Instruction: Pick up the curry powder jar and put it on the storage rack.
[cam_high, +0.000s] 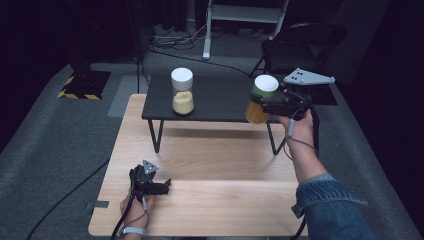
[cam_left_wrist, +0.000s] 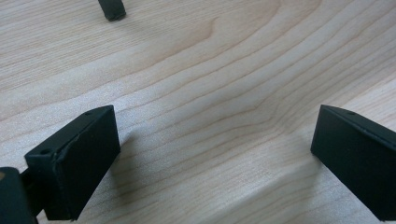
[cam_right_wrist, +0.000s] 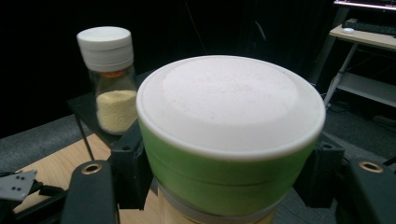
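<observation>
Right gripper (cam_high: 263, 106) is clamping a green-lidded jar (cam_high: 261, 100) of orange contents, holding it in the air at the right end of the black shelf (cam_high: 220, 102). Its jaws are pressing the lid's sides. Left gripper (cam_high: 162, 186) is resting low over the wooden table (cam_high: 210, 165), jaws spread wide and empty. A white-lidded jar (cam_high: 182, 91) of yellow powder is standing on the shelf's left part.

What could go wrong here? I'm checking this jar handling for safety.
The right gripper holds the green-lidded jar in the air beside the black shelf's right end; it could knock the shelf's edge going on, or fall if the grip slips. The jaws sit high, just under the lid, so the jar might tilt.
</observation>
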